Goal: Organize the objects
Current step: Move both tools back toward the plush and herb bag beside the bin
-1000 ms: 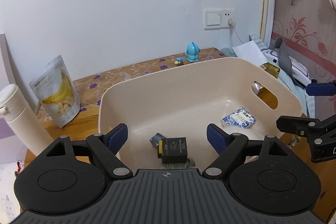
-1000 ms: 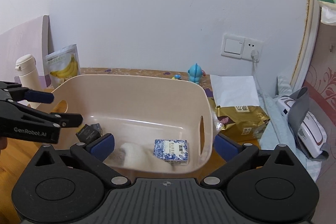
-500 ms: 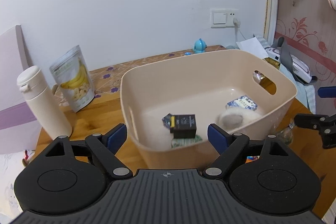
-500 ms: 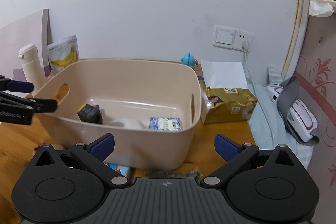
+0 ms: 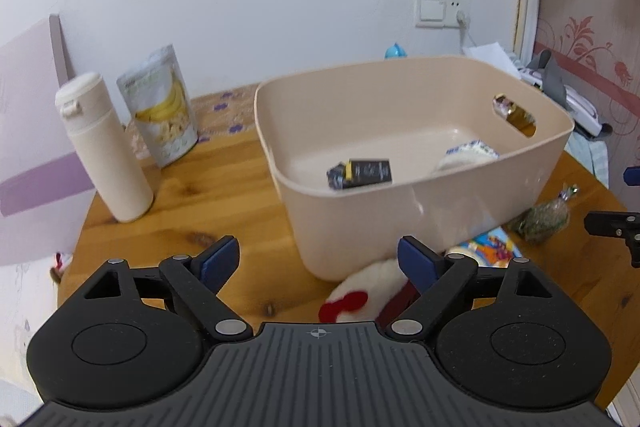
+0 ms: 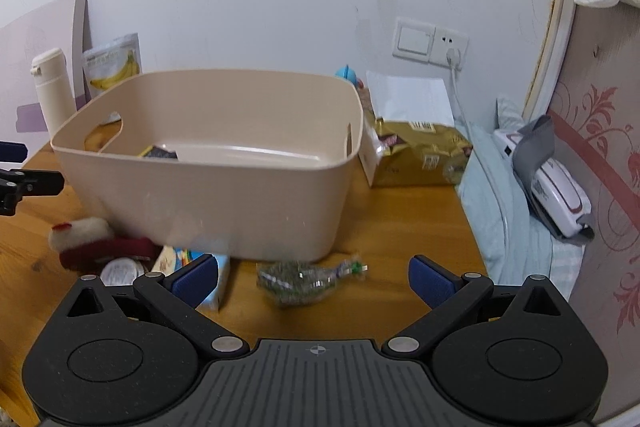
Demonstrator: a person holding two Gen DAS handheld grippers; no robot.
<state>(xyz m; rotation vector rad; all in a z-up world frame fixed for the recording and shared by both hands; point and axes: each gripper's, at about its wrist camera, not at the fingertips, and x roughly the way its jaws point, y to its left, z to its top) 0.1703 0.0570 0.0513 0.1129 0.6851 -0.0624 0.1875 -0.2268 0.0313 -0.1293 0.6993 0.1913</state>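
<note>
Beige bin [image 6: 208, 187] at 12 o'clock; crinkly green packet [image 6: 300, 281] between wide, empty right gripper [image 6: 314, 279] fingers; likely to slip if pinched shallowly. Left gripper [image 5: 318, 261] fingers wide too.

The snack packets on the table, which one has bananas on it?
The grey banana pouch standing beside the white bottle. The green-flecked packet and gold bag show none.

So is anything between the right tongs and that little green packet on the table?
Nothing visible. The green packet lies on bare wood just ahead of the open right tongs. The beige bin stands behind it, not in the path.
</note>
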